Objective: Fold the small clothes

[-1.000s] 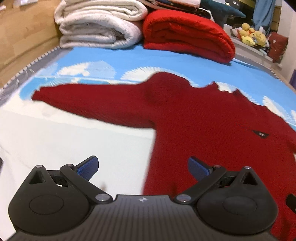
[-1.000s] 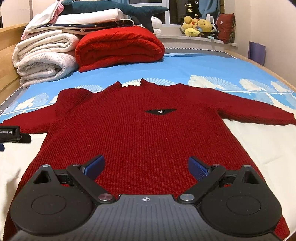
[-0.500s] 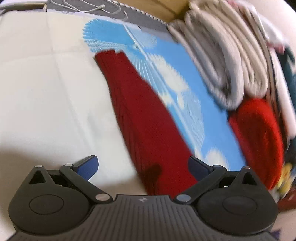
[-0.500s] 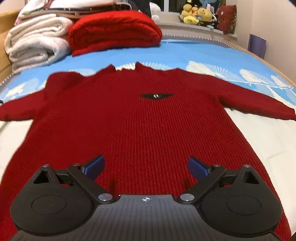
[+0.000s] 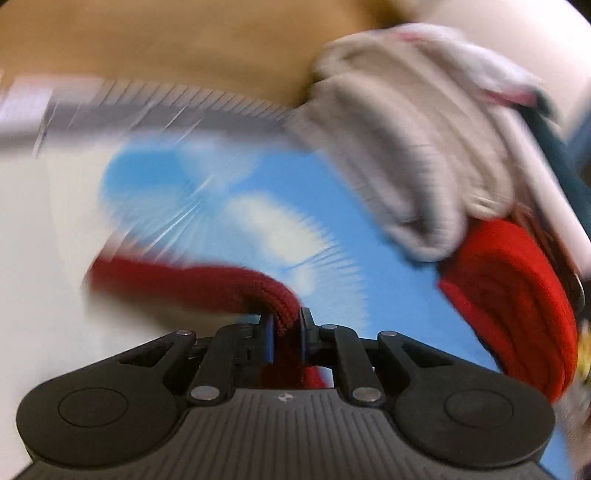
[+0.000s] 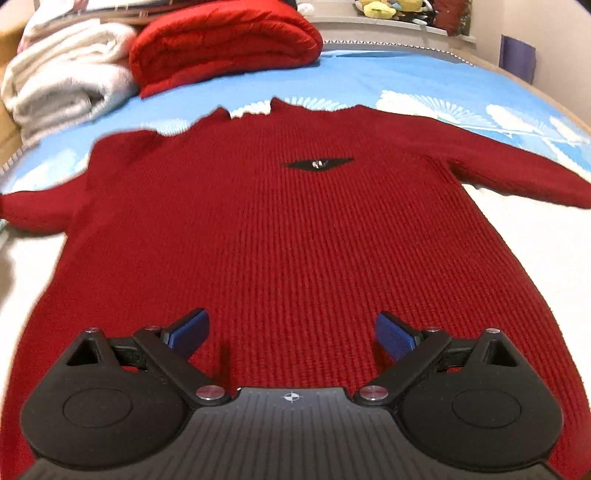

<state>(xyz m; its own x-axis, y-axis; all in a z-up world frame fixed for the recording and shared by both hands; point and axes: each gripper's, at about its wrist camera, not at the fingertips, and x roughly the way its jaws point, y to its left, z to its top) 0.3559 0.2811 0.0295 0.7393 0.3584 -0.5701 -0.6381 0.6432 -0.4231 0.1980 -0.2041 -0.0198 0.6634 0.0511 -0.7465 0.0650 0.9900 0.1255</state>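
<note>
A dark red knit sweater [image 6: 295, 229] with a small black patch [image 6: 316, 163] lies spread face up on the bed. My right gripper [image 6: 291, 332] hovers open over its lower body, with nothing between the blue pads. In the blurred left wrist view, the sweater's left sleeve [image 5: 192, 282] is bunched up and runs between the blue pads of my left gripper [image 5: 286, 325]. That gripper's jaws are closing and pinch the sleeve. The right sleeve [image 6: 517, 173] stretches out flat to the right.
A folded bright red blanket [image 6: 225, 40] and rolled white blankets [image 6: 66, 85] are stacked at the head of the bed. Stuffed toys [image 6: 391, 5] sit on the far ledge. A wooden bed side [image 5: 166, 44] borders the blue-and-white sheet [image 6: 424, 74].
My left gripper swung left to the sleeve, rolled, and went from wide open to pinched on the sleeve, lifting it. The right gripper dipped slightly closer to the sweater and stayed open.
</note>
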